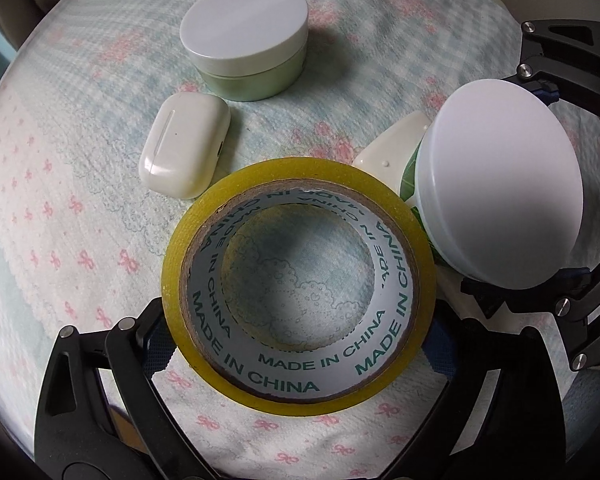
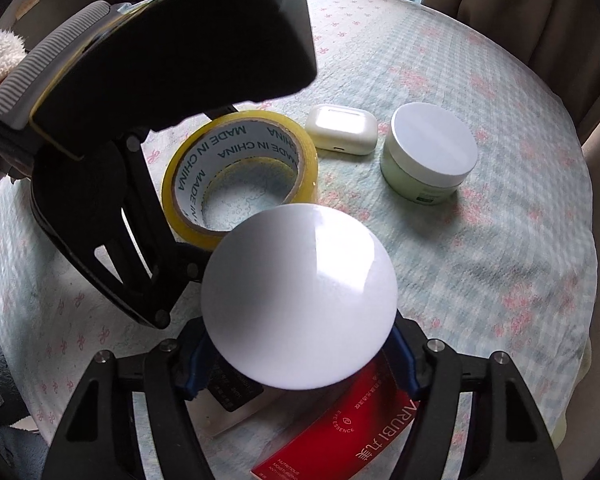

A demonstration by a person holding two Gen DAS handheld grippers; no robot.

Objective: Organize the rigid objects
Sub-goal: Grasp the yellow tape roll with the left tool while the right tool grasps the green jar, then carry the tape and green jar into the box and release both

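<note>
You will find "MADE IN CHINA" printed repeatedly in green around the inner core of the yellow tape roll (image 1: 298,280), legible in both wrist views. The red box (image 2: 348,432) at the near edge of the worktop (image 2: 500,240) carries "ARUBI" with white characters beside it, "EYE ESSENCE" in small type, and "NUTRITIOUS MOISTURIZING" at its lower end. The green jar (image 2: 428,160) bears a small dark label, too small to read. Print on the dark label (image 2: 232,390) under the white lid is illegible.
</note>
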